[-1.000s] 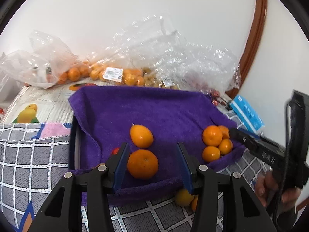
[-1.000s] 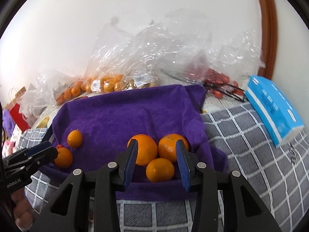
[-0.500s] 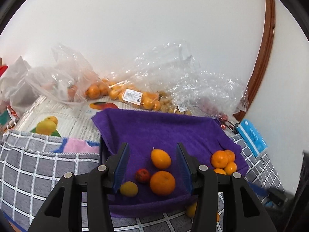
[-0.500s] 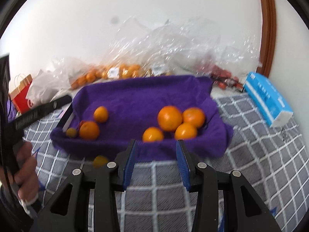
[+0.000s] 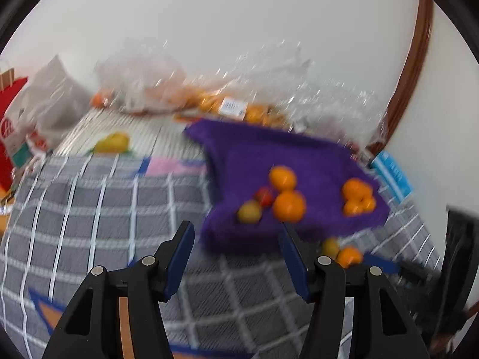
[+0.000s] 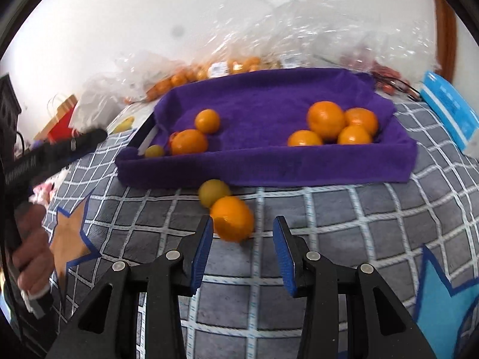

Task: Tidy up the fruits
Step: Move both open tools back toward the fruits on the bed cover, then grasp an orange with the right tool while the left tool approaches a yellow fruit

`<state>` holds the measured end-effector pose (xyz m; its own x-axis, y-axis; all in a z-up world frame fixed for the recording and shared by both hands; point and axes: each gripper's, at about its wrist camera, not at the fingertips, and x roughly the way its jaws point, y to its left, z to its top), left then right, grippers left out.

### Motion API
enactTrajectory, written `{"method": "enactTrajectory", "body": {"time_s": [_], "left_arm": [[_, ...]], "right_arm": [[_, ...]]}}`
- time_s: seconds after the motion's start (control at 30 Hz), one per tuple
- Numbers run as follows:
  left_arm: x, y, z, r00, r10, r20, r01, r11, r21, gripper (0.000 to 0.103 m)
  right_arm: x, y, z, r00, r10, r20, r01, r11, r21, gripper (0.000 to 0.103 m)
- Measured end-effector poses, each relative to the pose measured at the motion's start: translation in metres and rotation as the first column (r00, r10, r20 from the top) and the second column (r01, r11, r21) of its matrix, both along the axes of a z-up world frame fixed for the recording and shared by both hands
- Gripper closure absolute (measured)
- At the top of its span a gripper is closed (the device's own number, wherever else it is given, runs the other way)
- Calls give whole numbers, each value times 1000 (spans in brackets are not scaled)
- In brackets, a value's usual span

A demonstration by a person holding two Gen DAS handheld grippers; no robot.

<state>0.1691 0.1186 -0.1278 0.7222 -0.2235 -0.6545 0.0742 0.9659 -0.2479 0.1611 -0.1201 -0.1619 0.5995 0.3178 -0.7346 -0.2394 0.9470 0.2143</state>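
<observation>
A tray lined with a purple towel point(image 6: 269, 173) holds several oranges in two groups point(image 6: 329, 119) point(image 6: 188, 142) and a small yellow-green fruit point(image 6: 154, 150). On the grey checked cloth in front of the tray lie an orange point(image 6: 232, 218) and a yellow-green fruit point(image 6: 213, 192). My right gripper point(image 6: 242, 236) is open and empty, with the loose orange just ahead between its fingertips. My left gripper point(image 5: 236, 248) is open and empty, pulled back to the left of the tray point(image 5: 299, 155); that view is blurred. It also shows in the right wrist view point(image 6: 54, 149).
Clear plastic bags with oranges point(image 6: 209, 71) and red fruit point(image 6: 386, 73) lie behind the tray against the white wall. A blue box point(image 6: 449, 104) lies at the right. A red paper bag point(image 5: 12, 119) stands at the far left. A yellow fruit picture point(image 5: 112, 143) shows on the sheet.
Both grippers have drawn back from the tray and risen. The right one has come down over the loose orange in front of the tray. The left one swung left.
</observation>
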Motion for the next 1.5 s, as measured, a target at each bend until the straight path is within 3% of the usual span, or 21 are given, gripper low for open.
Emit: {"method": "enactTrajectory", "body": {"time_s": [0.13, 0.17, 0.23, 0.63, 0.87, 1.1, 1.5], "left_arm": [[-8, 5, -22, 999, 30, -28, -29, 999, 31, 47], [-8, 6, -28, 998, 47, -30, -45, 998, 39, 47], [-2, 7, -35, 994, 57, -92, -54, 998, 39, 49], [-3, 6, -39, 993, 50, -103, -48, 999, 22, 51], [-3, 0, -38, 992, 57, -110, -49, 996, 73, 50], [-3, 3, -38, 993, 52, -109, -47, 998, 47, 50], [-4, -11, -39, 993, 29, -117, -12, 990, 141, 44]], "right_arm": [[8, 11, -5, 1000, 20, 2, -20, 999, -37, 63], [10, 13, -7, 1000, 20, -1, -20, 999, -48, 68], [12, 17, -9, 1000, 25, 6, -24, 997, -75, 70], [12, 11, -10, 999, 36, 6, -36, 999, -39, 70], [15, 6, -10, 998, 51, -25, -51, 999, 0, 70], [13, 2, -10, 998, 46, -32, -45, 999, 13, 70], [-4, -11, -3, 1000, 0, 31, 0, 1000, -3, 70]]}}
